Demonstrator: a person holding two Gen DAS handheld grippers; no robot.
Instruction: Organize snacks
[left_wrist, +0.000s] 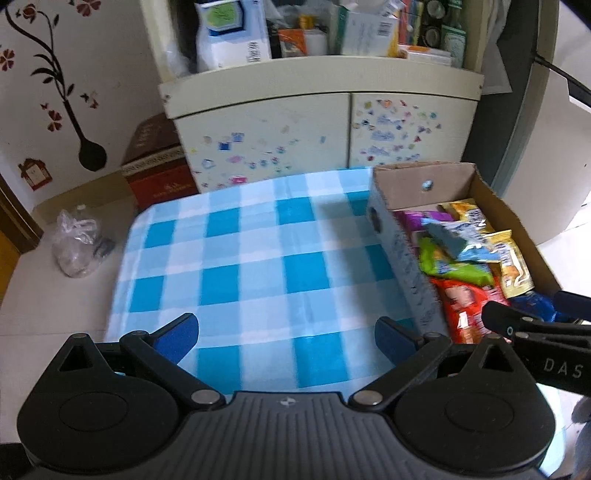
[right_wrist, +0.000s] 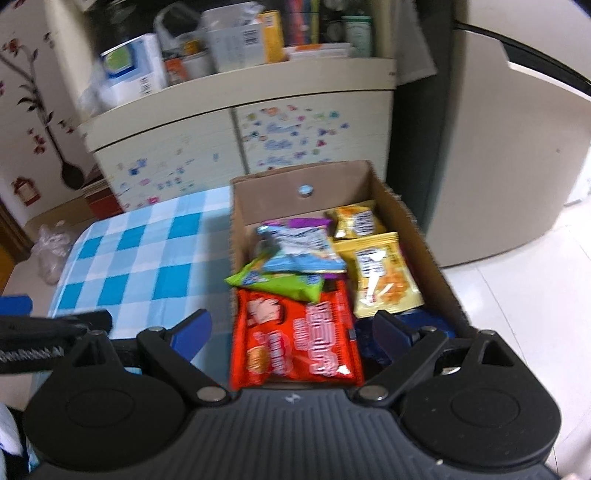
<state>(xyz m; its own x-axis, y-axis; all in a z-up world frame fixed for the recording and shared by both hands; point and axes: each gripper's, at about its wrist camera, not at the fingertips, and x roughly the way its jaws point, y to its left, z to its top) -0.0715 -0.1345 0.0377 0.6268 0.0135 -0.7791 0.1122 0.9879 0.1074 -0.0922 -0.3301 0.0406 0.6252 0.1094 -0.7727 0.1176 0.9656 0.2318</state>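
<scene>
A cardboard box (right_wrist: 413, 229) stands on the right part of the blue-and-white checked cloth (left_wrist: 258, 266) and holds several snack packs. On top lie a red pack (right_wrist: 295, 339), a green pack (right_wrist: 277, 282), a light blue pack (right_wrist: 303, 247) and two yellow packs (right_wrist: 384, 275). My right gripper (right_wrist: 291, 338) hovers open over the box's near end, nothing between its blue pads. My left gripper (left_wrist: 286, 338) stands open above the bare cloth, left of the box (left_wrist: 402, 251). The right gripper's fingers (left_wrist: 517, 321) show at the right edge of the left wrist view.
A cream cabinet (left_wrist: 321, 122) with stickers on its doors stands behind the table, its shelf crowded with boxes and bottles. A red carton (left_wrist: 159, 173) and a clear plastic bag (left_wrist: 79, 243) sit on the floor at the left. A large white appliance (right_wrist: 509, 162) stands right of the box.
</scene>
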